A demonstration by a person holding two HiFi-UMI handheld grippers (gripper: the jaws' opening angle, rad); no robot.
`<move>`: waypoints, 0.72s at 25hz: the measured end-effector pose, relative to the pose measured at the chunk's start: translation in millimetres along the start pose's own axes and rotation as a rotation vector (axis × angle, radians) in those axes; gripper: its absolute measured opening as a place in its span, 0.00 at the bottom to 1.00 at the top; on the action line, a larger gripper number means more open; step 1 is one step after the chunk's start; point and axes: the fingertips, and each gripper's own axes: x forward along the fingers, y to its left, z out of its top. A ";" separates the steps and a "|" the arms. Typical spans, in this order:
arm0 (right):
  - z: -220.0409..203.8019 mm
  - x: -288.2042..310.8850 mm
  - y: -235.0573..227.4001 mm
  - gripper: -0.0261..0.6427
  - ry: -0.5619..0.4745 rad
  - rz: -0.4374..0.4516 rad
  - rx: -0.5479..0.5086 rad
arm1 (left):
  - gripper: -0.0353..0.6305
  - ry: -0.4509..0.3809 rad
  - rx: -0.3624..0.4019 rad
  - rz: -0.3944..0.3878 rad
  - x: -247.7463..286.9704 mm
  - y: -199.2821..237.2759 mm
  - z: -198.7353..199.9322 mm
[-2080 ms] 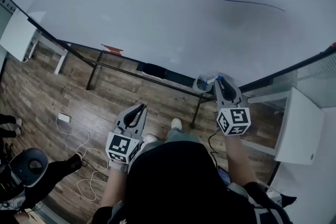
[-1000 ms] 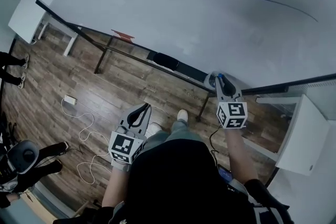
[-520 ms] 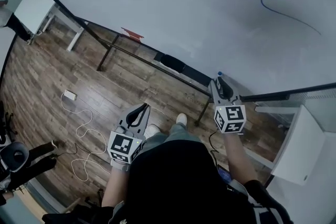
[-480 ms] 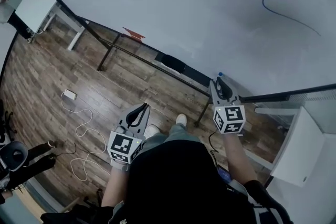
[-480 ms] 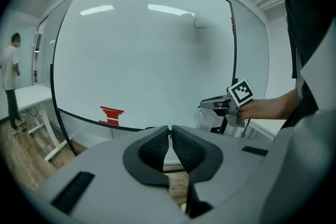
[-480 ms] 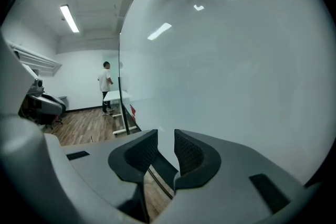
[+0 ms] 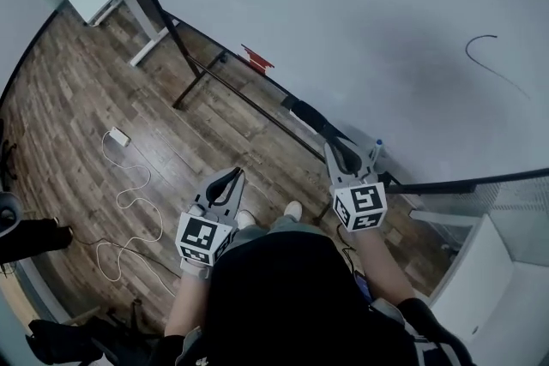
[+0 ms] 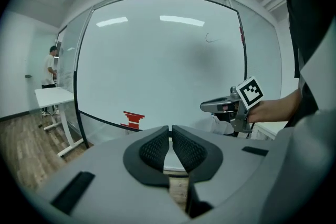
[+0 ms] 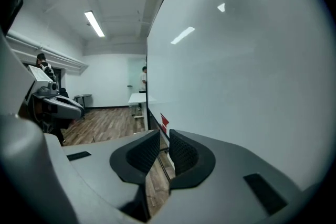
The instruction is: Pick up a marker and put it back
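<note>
The thin white marker with a blue cap (image 7: 377,152) stands at the bottom edge of the big white whiteboard (image 7: 343,4), and no gripper holds it. The right gripper (image 7: 333,147) is just beside the marker at that bottom edge; its jaws have just been closing but are a little apart, with nothing between them. The left gripper (image 7: 233,176) is farther back from the whiteboard, over the brown wooden floor (image 7: 77,99), its jaws pressed together on nothing.

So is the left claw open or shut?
Shut. In the left gripper view the left claw has its tips together, with nothing between them.
</note>
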 end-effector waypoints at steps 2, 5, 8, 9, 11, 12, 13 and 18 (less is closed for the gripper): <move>7.7 7.1 19.4 0.15 -0.008 0.045 -0.014 | 0.09 -0.012 -0.004 0.029 -9.8 8.5 0.1; 19.1 15.3 48.2 0.12 -0.021 0.111 -0.033 | 0.09 -0.023 -0.031 0.090 -25.4 23.2 -2.9; 28.2 23.5 77.5 0.11 -0.031 0.179 -0.053 | 0.09 -0.040 -0.035 0.129 -40.1 34.3 -3.1; 30.1 26.4 87.3 0.11 -0.033 0.203 -0.059 | 0.09 -0.044 -0.046 0.148 -45.1 39.2 -4.7; 33.2 31.8 106.4 0.11 -0.034 0.254 -0.072 | 0.09 -0.049 -0.066 0.183 -54.2 48.2 -8.6; 34.8 34.0 115.6 0.11 -0.033 0.278 -0.079 | 0.09 -0.051 -0.072 0.196 -58.4 51.9 -9.7; 36.6 35.9 124.5 0.11 -0.034 0.302 -0.086 | 0.09 -0.054 -0.074 0.207 -62.3 55.4 -10.1; 45.0 42.5 162.9 0.11 -0.035 0.396 -0.122 | 0.09 -0.067 -0.091 0.260 -80.0 71.1 -12.3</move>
